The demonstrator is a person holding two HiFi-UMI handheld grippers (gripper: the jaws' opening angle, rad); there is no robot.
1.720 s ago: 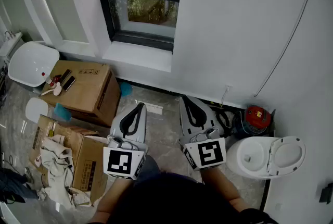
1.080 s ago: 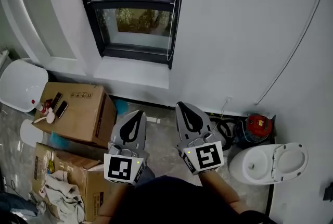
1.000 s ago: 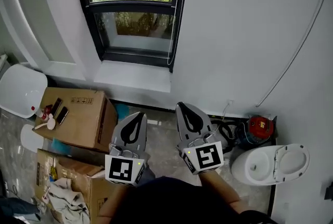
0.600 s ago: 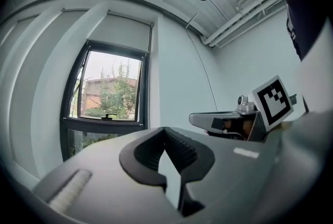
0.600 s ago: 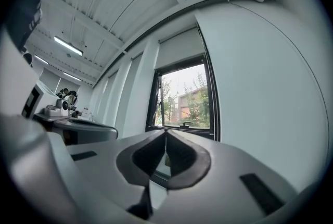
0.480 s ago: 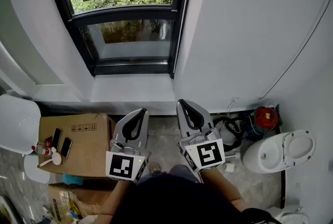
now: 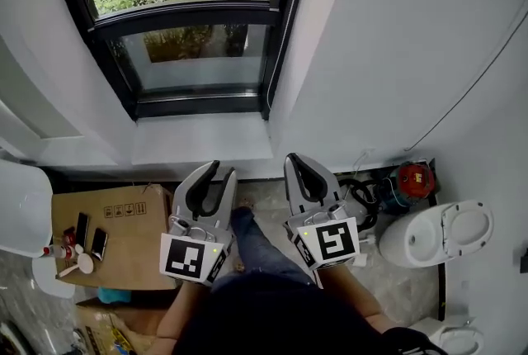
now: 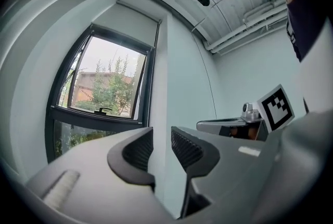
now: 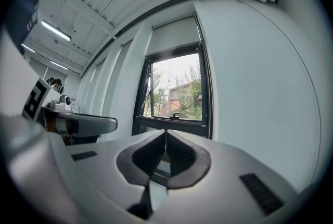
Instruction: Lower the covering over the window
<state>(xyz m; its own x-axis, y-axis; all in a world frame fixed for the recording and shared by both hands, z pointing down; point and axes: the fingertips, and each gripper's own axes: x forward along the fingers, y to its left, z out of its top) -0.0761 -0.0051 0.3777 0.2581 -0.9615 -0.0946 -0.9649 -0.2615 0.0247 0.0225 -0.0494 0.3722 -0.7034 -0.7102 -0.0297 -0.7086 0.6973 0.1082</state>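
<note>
Compared with half a second before, the window (image 7: 202, 56) fills more of the head view and the cardboard box (image 7: 124, 217) lies further to the lower left. The left claw (image 7: 224, 170), held level toward the wall (image 7: 388, 40), has just been opening: jaws spread, nothing between. The right claw (image 7: 290, 158), alongside and level, is pressed together, empty. The covering (image 9: 174, 35) sits raised across the window's top

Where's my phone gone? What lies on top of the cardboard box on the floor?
On the cardboard box lie two dark phones, a small red-capped bottle and a white handled object. The left gripper hides the box's near right corner.
</note>
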